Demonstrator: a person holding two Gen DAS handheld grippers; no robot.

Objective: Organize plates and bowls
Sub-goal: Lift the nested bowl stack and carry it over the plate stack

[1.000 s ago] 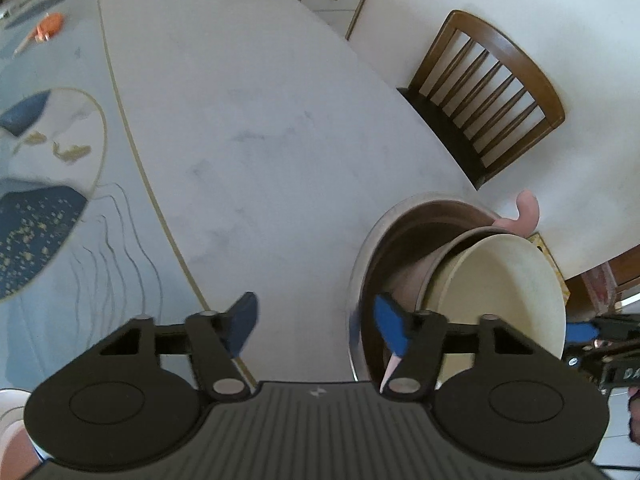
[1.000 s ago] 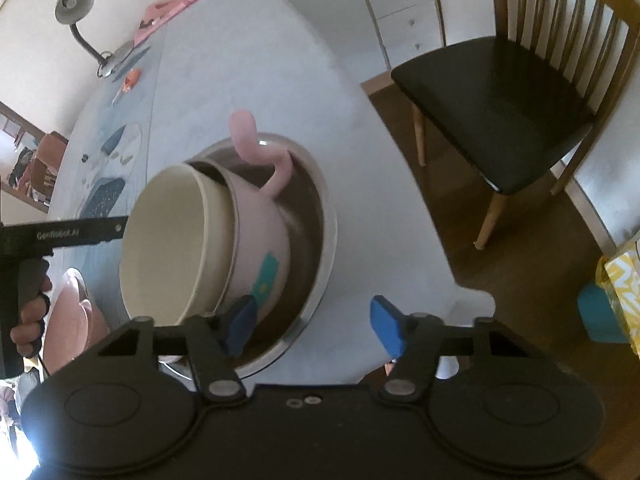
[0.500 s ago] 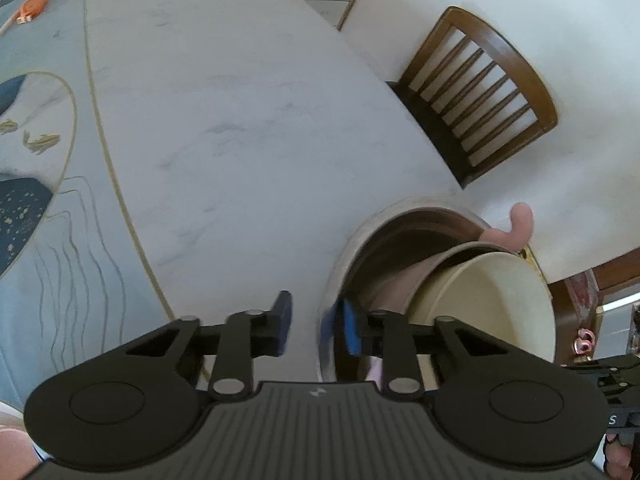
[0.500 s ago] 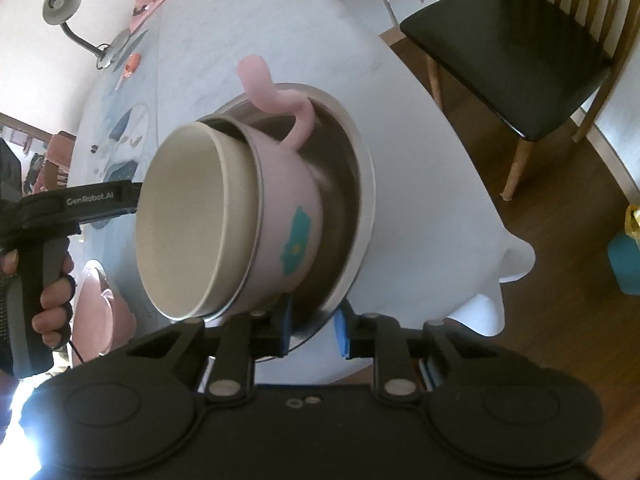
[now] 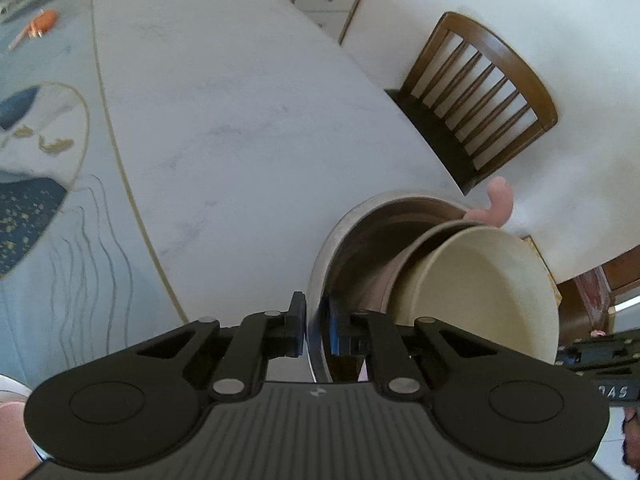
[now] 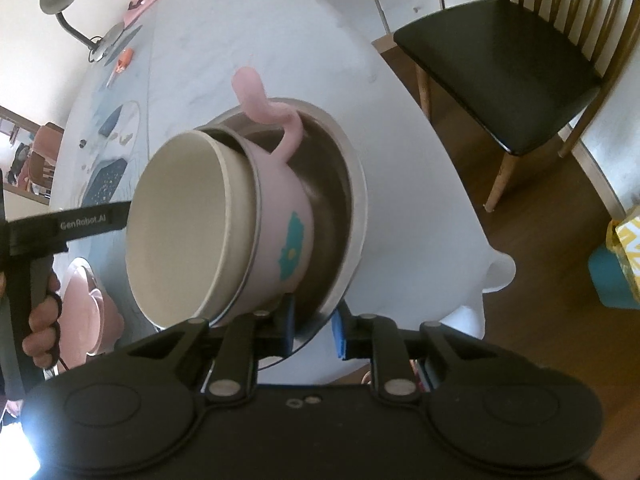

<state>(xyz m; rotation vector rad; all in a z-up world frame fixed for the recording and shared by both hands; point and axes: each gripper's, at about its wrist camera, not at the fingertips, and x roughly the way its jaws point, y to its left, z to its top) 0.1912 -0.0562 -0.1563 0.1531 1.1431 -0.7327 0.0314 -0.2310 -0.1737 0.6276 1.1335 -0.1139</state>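
Over the last second both pairs of jaws have been coming in from wide apart, and each is now pinching the rim of the steel bowl [image 6: 352,216], so the nested stack looks ready to be lifted as 1 unit. The left gripper [image 5: 316,326] is clamping the rim at 6 o'clock in its own view, 1 pad outside and 1 inside. The right gripper [image 6: 314,324] is closing on the opposite edge at 6 o'clock in its view, rim between the pads. Inside the steel bowl the pink handled bowl [image 6: 288,208] is sitting tilted, with the cream bowl [image 6: 184,220] nested in it. Both grippers are pointing steeply down at the white table [image 5: 240,120]; a pink plate [image 6: 86,308] is lying at 8 o'clock.
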